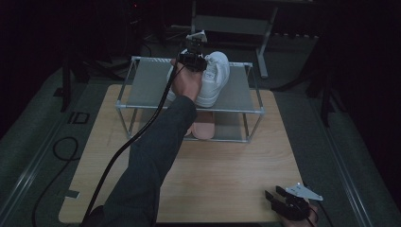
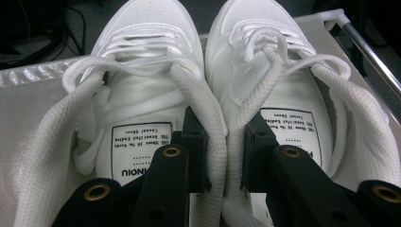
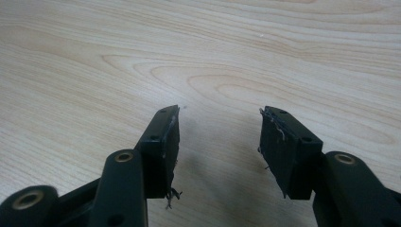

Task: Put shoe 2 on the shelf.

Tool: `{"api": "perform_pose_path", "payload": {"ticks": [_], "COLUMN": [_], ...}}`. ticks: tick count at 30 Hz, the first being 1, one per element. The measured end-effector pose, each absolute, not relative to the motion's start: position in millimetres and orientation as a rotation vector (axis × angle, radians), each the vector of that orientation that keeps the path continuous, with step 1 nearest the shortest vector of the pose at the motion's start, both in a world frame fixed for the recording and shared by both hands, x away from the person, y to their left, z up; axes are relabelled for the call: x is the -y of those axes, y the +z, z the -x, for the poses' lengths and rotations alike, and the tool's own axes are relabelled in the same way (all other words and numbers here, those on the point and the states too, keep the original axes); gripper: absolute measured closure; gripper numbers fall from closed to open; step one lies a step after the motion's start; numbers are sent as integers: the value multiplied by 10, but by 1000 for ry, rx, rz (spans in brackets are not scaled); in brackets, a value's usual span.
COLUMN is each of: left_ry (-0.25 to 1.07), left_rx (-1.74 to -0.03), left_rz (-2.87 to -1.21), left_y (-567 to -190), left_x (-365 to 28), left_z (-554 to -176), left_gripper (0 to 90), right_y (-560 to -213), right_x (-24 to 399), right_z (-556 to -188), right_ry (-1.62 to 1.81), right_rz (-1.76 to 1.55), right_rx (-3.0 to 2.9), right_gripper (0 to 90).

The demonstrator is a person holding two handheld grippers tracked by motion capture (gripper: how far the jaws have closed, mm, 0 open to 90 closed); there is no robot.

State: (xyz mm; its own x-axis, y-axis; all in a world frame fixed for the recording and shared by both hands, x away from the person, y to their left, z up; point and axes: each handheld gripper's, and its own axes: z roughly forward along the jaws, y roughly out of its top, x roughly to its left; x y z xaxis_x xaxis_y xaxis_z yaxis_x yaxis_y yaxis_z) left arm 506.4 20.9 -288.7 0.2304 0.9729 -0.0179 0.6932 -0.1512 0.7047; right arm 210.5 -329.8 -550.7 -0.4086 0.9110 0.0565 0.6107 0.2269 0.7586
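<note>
A pair of white lace-up sneakers [image 1: 216,75] rests side by side on the top shelf of a metal shoe rack [image 1: 144,85]. My left gripper [image 1: 195,59] reaches over them from the near side. In the left gripper view the left gripper [image 2: 226,127] has one jaw inside the left sneaker [image 2: 146,52] and the other inside the right sneaker [image 2: 265,42]. The two inner collars are pinched together between the pads. My right gripper [image 1: 274,197] hovers low at the table's near right corner. Its jaws [image 3: 220,123] stand open with only wood between them.
A pale pink pair of slippers [image 1: 203,128] lies on the rack's lower shelf. The rack stands at the back of the wooden table [image 1: 227,165]. A black cable [image 1: 118,156] trails from the left gripper along the sleeve. Dark stands and floor surround the table.
</note>
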Motion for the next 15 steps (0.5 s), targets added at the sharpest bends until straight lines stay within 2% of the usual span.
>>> {"api": "perform_pose_path", "payload": {"ticks": [15], "left_ry": [620], "left_rx": [-1556], "left_rz": [-1892], "left_y": [-2904], "left_x": [-313], "left_z": [-5073], "left_gripper": [756], "right_y": [-5507], "right_x": [3292], "right_z": [-2104], "right_ry": [1016], "right_rz": [-1401], "right_rx": [-2107], "right_gripper": [473]}}
